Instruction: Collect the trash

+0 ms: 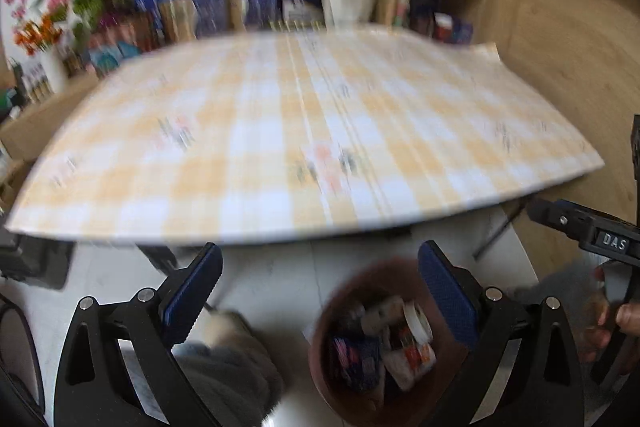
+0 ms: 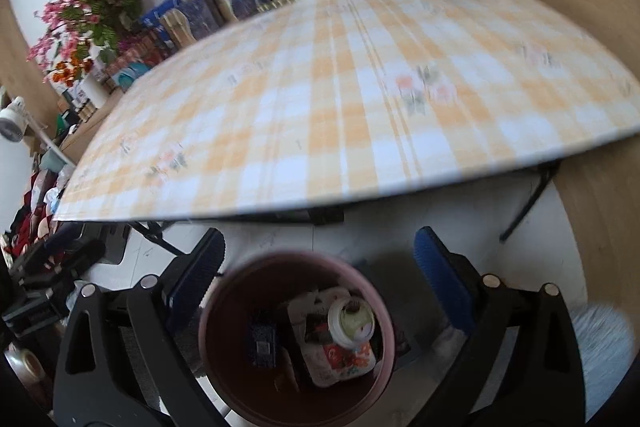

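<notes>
One round brown bin (image 2: pixel 296 343) sits on the floor just in front of the checked worktop (image 2: pixel 360 99), and it holds the trash: one white lidded cup (image 2: pixel 351 321), one printed white wrapper (image 2: pixel 340 355) and one dark blue packet (image 2: pixel 262 343). The rest is too blurred to count. Right tongs (image 2: pixel 318 259) are spread wide above the bin, pinching nothing. Left tongs (image 1: pixel 320 273) are spread too, empty, with the bin (image 1: pixel 384 347) below them.
</notes>
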The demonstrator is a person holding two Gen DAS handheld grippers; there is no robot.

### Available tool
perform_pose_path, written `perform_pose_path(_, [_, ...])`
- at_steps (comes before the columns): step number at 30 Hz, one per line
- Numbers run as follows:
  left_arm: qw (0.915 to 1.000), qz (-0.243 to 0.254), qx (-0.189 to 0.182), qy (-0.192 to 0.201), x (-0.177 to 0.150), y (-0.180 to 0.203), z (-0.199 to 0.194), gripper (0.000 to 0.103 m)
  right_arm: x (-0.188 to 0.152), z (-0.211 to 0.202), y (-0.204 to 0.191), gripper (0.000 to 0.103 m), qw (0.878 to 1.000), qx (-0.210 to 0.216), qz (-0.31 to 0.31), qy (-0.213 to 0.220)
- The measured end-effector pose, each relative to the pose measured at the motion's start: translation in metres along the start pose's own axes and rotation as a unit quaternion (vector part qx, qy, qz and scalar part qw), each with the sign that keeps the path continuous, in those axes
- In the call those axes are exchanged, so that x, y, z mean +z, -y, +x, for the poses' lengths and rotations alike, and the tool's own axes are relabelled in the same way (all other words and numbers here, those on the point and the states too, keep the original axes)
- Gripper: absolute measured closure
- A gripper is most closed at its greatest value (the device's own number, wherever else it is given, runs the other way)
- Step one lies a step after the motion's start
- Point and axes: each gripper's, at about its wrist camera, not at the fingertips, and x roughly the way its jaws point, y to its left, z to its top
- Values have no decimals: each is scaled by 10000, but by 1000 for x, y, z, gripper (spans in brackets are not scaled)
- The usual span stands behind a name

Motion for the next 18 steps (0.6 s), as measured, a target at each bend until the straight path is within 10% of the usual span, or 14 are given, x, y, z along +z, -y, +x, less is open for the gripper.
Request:
perform_pose_path(12, [9809,28,833,1757,113,-10,-116,6,117,-108,-37,6,9885,-169,-715,1325])
perform_pose_path(18, [9769,154,764,1988,139,-3,-146,6,135,-143,-48,6,9819,-173,-890,1663])
